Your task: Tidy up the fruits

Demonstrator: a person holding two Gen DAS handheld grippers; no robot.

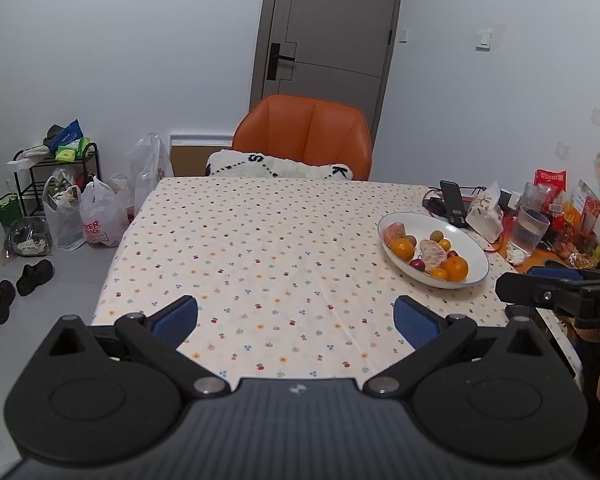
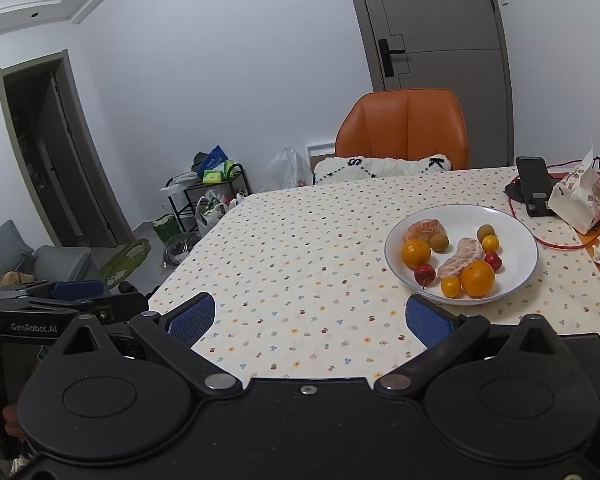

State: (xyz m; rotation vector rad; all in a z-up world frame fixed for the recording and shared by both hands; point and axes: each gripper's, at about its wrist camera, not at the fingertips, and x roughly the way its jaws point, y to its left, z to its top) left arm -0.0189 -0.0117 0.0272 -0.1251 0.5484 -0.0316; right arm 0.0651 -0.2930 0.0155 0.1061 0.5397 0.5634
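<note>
Both your grippers are spread wide and empty; left gripper (image 1: 296,318) and right gripper (image 2: 310,320) hover over the near table edge, well short of the fruit. All fruit sits in the white bowl (image 2: 516,228) on the tablecloth (image 1: 260,240), right of centre. My read on risk: the oranges (image 2: 477,279) are round and may roll out of the pads; the peeled segments (image 2: 462,256) could squash if clamped hard; small red fruit (image 2: 425,274) sits tight against its neighbours. Sorting destination isn't visible; clutter at right is cut off.
</note>
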